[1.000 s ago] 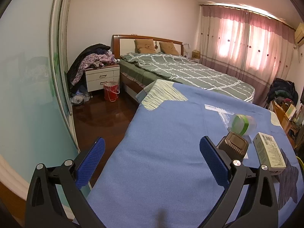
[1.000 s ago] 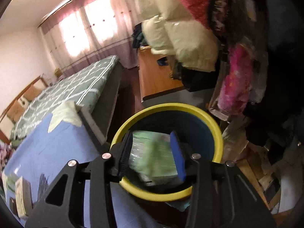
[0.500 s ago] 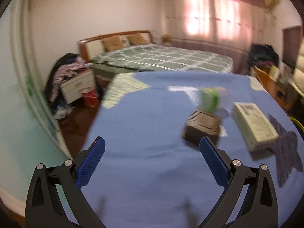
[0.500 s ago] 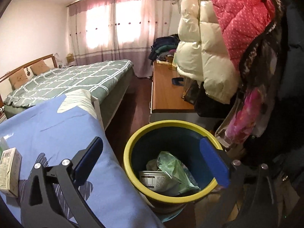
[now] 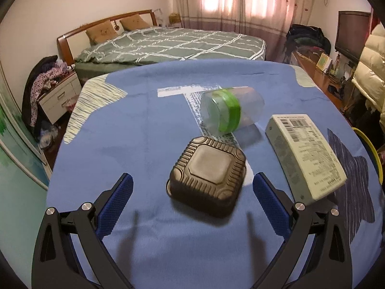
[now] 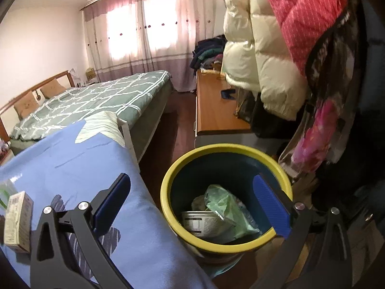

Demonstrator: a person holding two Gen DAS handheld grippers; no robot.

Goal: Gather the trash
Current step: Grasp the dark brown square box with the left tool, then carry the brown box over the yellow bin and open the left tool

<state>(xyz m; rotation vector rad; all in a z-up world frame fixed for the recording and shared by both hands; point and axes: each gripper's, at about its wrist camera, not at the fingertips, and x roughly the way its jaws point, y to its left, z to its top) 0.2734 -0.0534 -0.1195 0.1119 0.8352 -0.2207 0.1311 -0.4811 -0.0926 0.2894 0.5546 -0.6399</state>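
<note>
In the left wrist view, an upside-down black plastic tray (image 5: 208, 177) lies on the blue-covered table (image 5: 134, 130), just ahead of my open, empty left gripper (image 5: 191, 201). Behind it lies a clear jar with a green band (image 5: 229, 112), and to the right a white carton with a barcode (image 5: 305, 159). In the right wrist view, my right gripper (image 6: 192, 203) is open and empty above the yellow-rimmed blue bin (image 6: 226, 150), which holds a green bag (image 6: 226, 210) and a can (image 6: 202, 222). The carton (image 6: 18, 220) also shows at the left edge.
A bed with a green checked cover (image 5: 168, 45) stands beyond the table. A nightstand piled with clothes (image 5: 51, 89) is at the left. Hanging coats (image 6: 288, 48) crowd the right of the bin, and a low wooden cabinet (image 6: 216, 110) stands behind it.
My right gripper opened and let the green bag drop into the bin. My left gripper swung right and came closer to the black tray.
</note>
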